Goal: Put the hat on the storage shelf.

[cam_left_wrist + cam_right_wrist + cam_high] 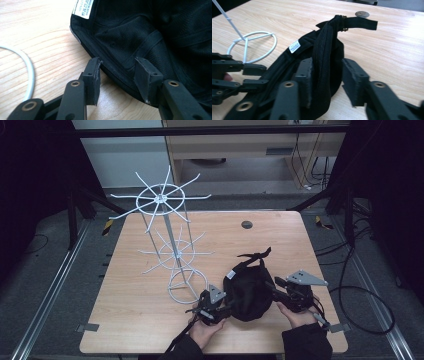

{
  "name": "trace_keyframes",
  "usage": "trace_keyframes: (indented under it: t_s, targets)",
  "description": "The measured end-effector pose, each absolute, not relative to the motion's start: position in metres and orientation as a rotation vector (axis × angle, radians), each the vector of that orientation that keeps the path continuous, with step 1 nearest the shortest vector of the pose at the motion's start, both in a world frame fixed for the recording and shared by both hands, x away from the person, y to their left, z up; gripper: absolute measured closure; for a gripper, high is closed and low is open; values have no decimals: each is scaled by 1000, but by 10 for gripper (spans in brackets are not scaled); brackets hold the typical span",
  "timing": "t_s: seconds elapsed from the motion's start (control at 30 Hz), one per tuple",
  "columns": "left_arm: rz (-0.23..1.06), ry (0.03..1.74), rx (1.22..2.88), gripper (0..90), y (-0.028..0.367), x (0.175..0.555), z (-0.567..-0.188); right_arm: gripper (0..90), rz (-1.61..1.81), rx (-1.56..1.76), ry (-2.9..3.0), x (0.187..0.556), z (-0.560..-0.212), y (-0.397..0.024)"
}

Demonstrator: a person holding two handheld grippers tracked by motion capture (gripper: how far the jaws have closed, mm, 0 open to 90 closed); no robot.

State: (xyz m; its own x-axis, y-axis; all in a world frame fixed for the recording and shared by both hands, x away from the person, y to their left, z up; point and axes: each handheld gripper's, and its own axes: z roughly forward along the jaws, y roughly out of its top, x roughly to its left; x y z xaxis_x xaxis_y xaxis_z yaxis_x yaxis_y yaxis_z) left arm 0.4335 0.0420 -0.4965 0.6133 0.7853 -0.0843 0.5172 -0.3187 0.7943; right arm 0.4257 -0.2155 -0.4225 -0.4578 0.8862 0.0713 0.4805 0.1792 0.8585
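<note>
A black cap [250,292] lies upside down on the wooden table [140,320], its strap pointing away from me. At its left rim sits my left gripper [227,309]. In the left gripper view the jaws [120,75] straddle the cap's edge [150,30], one pad outside and one inside, with slack between them. My right gripper [272,290] is at the cap's right side. In the right gripper view its jaws [327,77] stand around the cap's band [327,55], which leans on the left pad while the right pad is clear of it.
A tall white wire rack [170,245] with two tiers of radiating arms stands left of the cap; its base ring [252,46] lies close to my left gripper [249,75]. A dark round grommet [246,224] sits in the table's far side. Bare wood stretches to the left and back right.
</note>
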Motion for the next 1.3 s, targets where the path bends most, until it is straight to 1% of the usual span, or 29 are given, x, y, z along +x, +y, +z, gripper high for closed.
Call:
trace_keyframes:
  t_s: [0.07,0.33,0.37,0.43,0.5,0.53,0.63,0.8,0.97,1.2,1.3]
  targets:
    - [409,1025,1995,563,41,433,-497,528,1204,1289,2011,423,-424,-217]
    - [434,1034,1994,579,33,431,-497,536,1239,1360,2030,413,-432,-224]
    - [432,1035,1993,579,32,431,-497,558,1242,1373,2037,413,-434,-224]
    - [430,1036,1988,580,32,431,-497,638,1242,1394,2057,412,-435,-223]
    - [419,1035,1985,580,33,432,-497,747,1203,1400,2058,413,-435,-222]
    - [411,1035,1978,580,33,432,-497,779,1181,1398,2059,414,-435,-222]
    - [385,1033,1969,586,33,434,-497,817,1171,1405,2053,418,-432,-222]
    - [362,1034,1964,591,26,440,-498,826,1172,1339,2007,425,-421,-220]
    - [346,1045,1949,604,19,448,-501,825,1250,1160,2010,421,-415,-211]
    - [342,1042,1949,619,20,453,-504,826,1320,1037,2114,418,-425,-197]
    - [320,1032,1946,619,23,455,-505,827,1323,1015,2140,416,-429,-193]
